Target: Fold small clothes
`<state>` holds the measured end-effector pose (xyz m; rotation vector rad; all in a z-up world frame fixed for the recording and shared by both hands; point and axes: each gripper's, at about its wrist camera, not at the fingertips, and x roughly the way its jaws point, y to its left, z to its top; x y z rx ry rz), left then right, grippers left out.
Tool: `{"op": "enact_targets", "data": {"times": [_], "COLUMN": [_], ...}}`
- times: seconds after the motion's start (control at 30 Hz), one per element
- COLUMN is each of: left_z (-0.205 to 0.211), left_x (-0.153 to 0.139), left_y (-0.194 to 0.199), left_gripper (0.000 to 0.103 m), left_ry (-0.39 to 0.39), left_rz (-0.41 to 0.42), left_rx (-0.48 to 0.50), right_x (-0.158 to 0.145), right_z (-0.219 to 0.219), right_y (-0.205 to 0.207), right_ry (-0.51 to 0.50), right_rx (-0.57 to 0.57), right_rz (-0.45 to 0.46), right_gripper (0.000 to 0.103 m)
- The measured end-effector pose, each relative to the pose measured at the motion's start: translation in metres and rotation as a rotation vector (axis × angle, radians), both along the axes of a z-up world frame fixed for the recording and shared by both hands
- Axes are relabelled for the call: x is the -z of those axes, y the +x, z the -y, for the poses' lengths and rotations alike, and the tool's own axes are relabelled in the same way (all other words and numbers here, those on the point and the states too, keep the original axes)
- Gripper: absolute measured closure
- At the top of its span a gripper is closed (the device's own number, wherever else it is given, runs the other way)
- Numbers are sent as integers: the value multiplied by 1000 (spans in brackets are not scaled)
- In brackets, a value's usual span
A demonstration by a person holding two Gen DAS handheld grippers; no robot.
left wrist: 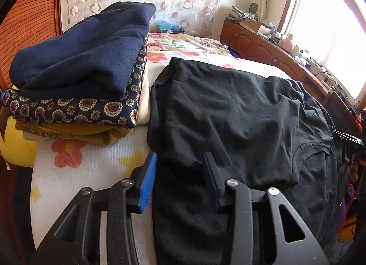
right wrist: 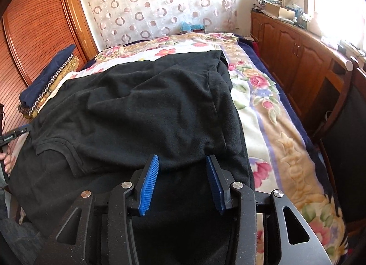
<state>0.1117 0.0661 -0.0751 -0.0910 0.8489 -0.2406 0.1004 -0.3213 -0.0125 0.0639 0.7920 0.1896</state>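
- The black shirt (left wrist: pixel 240 113) lies spread and wrinkled across the near part of the bed (right wrist: pixel 270 127), its neckline towards the near edge and its body running towards the far end.
- In the right wrist view the shirt's right side is folded in, leaving a strip of flowered blanket bare along the bed's right edge.
- The left gripper (left wrist: pixel 180 173) sits at the shirt's left edge near the bed's near edge. Its jaws stand spread; the left pad is over the white sheet and the right pad over the black cloth, with the hem between them. The pads do not press on the cloth.
- The right gripper (right wrist: pixel 183 173) is over the shirt's near part, jaws spread, black cloth beneath and between them, not pinched.
- A stack of folded clothes (left wrist: pixel 82 77) rests at the bed's left edge, just beside the shirt: navy on top, a patterned piece below, mustard under that.
- A wooden cabinet (right wrist: pixel 295 58) runs along the right side, beyond the bed.
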Motion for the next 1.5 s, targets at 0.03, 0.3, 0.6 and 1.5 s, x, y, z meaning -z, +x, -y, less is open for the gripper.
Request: {"op": "enact_targets", "data": {"times": [0.03, 0.3, 0.6, 1.5], "left_z": [0, 7, 7, 38], "left_x": [0, 1, -35, -7], "left_y": [2, 3, -26, -34], "left_gripper": [63, 90, 93, 87], "left_ry": [2, 40, 42, 124], "left_rz": [-3, 0, 134, 13], "left_rx": [2, 20, 9, 98], "right_x": [0, 15, 7, -17], "right_z": [0, -9, -29, -17], "right_y": [1, 10, -16, -34], "right_ry": [5, -11, -107, -76], "right_rx": [1, 23, -48, -21], "right_rz": [-1, 7, 132, 194], "right_gripper": [57, 58, 100, 100]}}
